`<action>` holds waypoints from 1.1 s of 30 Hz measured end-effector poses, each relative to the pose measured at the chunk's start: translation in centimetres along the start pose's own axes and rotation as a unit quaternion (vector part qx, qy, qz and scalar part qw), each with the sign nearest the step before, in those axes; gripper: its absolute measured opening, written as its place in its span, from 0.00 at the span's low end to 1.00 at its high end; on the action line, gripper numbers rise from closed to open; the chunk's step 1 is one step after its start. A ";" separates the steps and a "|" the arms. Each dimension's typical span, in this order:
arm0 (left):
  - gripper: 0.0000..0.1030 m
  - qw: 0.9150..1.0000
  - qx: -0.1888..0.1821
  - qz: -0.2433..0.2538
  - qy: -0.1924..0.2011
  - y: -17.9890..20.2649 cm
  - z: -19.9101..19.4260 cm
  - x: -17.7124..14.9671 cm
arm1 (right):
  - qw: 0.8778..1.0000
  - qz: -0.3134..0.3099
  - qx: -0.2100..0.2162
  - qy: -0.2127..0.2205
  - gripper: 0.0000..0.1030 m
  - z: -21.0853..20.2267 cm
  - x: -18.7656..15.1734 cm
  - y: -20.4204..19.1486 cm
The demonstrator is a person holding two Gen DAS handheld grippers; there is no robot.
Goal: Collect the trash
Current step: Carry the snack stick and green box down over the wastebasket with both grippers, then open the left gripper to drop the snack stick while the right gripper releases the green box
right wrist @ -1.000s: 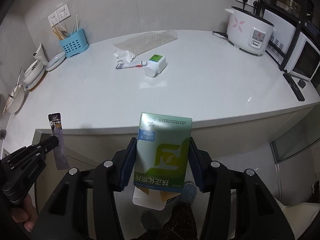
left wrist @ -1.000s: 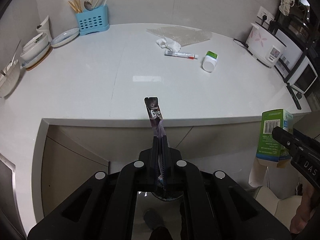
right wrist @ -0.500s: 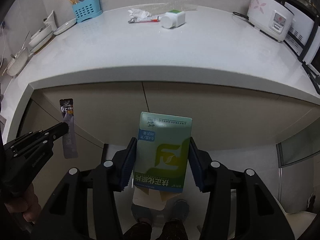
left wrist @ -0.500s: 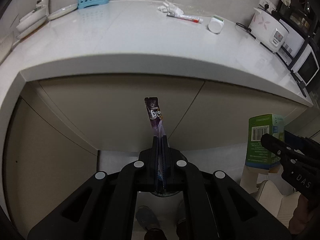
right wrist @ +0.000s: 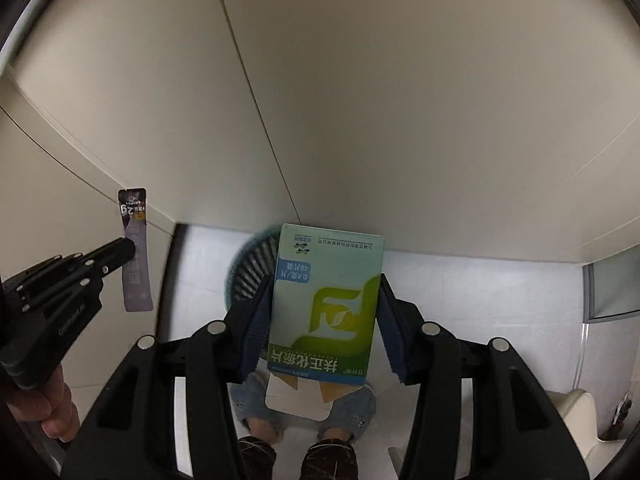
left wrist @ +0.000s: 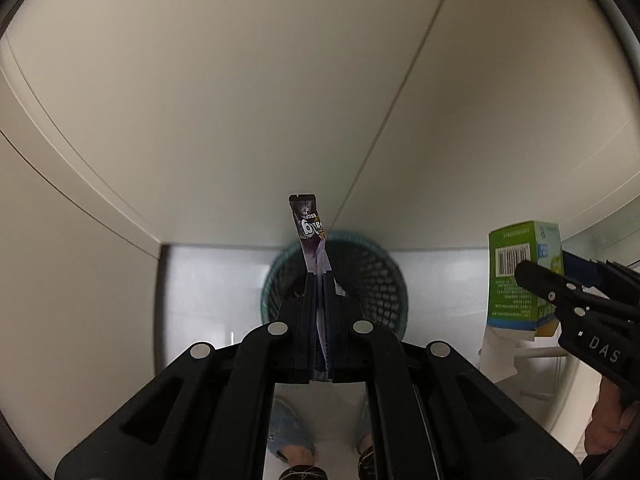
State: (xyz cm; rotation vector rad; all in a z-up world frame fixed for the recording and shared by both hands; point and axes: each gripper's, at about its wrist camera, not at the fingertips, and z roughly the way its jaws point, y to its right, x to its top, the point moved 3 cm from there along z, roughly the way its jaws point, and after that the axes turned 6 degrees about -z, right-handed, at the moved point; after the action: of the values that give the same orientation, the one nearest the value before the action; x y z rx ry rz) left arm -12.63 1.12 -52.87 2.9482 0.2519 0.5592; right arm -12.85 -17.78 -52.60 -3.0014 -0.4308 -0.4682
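Purple sachet (left wrist: pixel 308 232) clamped edge-on in left hand-held gripper (left wrist: pixel 319 280), jaws fully closed on its lower part, long axis running straight out along the fingers and tip free. Seen from right wrist view as a narrow strip (right wrist: pixel 136 256) hanging crosswise past the black fingertip, clear of the cabinet front (left wrist: pixel 240 100) behind.

Teal mesh bin (left wrist: pixel 384 280) on the floor directly ahead of and below that sachet; rim partly hidden by the gripper body. Judged: left side aligned over the opening, release alone likely sufficient.

Green-and-white carton (right wrist: pixel 326 308) held across its width between the blue pads (right wrist: pixel 254 332) of right hand-held gripper (right wrist: pixel 324 312), jaws about half spread and pressing both sides, long axis along the fingers, bottom flap hanging open. Same bin (right wrist: pixel 250 272) showing only to the left of the carton in that view, mostly covered by it. In left wrist view carton (left wrist: pixel 516 276) well right of the rim. Judged: right hand farther off line; leftward shift needed before dropping, otherwise risk of striking the rim or missing.

Person's feet visible on floor below both tools.
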 end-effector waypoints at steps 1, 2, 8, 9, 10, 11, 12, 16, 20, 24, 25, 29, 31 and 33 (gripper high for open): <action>0.02 1.000 0.001 -0.001 -0.006 0.0 1.7 -0.6 | 1.000 -0.004 0.001 -0.003 0.46 1.5 -0.5 0.2; 0.02 1.000 0.002 -0.002 -0.012 0.0 3.3 -1.1 | 1.000 -0.008 0.002 -0.006 0.46 2.7 -0.9 0.3; 0.02 0.999 0.009 -0.001 -0.038 -0.1 11.9 -3.4 | 0.999 -0.021 0.011 -0.024 0.46 9.8 -3.3 1.0; 0.02 0.999 0.011 0.000 -0.042 -0.1 13.1 -3.8 | 0.999 -0.023 0.011 -0.026 0.46 10.6 -3.7 1.0; 0.02 0.999 0.011 -0.002 -0.048 -0.1 14.3 -4.2 | 0.999 -0.024 0.011 -0.029 0.46 11.5 -4.1 1.0; 0.02 0.998 0.012 -0.004 -0.054 -0.3 15.4 -4.6 | 0.999 -0.025 0.011 -0.031 0.46 12.1 -4.1 1.2; 0.02 0.998 0.013 -0.007 -0.060 -0.2 16.3 -5.1 | 0.999 -0.025 0.011 -0.033 0.46 12.9 -4.5 1.4; 0.02 0.997 0.013 -0.011 -0.078 -0.7 19.1 -6.5 | 0.999 -0.021 0.012 -0.040 0.46 14.7 -5.4 1.7; 0.02 0.996 0.011 -0.013 -0.089 -0.4 20.8 -7.4 | 0.999 -0.016 0.016 -0.043 0.46 15.3 -5.5 1.3; 0.04 0.995 0.008 -0.021 -0.096 -0.2 21.5 -8.0 | 0.999 -0.018 0.019 -0.043 0.46 15.5 -5.4 1.6; 0.04 0.995 0.007 -0.022 -0.096 0.0 21.6 -8.0 | 0.999 -0.018 0.020 -0.043 0.46 15.5 -5.3 1.7; 0.05 0.995 0.005 -0.014 -0.096 0.2 21.3 -8.2 | 0.999 -0.021 0.022 -0.042 0.46 15.1 -5.0 1.6; 0.17 0.995 0.007 -0.011 -0.096 0.1 20.9 -8.1 | 0.999 -0.022 0.022 -0.040 0.46 15.0 -4.8 1.4; 0.27 0.996 0.007 -0.011 -0.091 -0.1 20.4 -8.0 | 0.999 -0.023 0.023 -0.039 0.46 14.7 -4.7 1.2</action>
State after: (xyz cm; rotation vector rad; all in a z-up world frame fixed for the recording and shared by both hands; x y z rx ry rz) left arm -12.34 -2.21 -74.50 2.9804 0.2686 0.2838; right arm -12.53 -18.50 -68.06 -2.9788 -0.5099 -0.3405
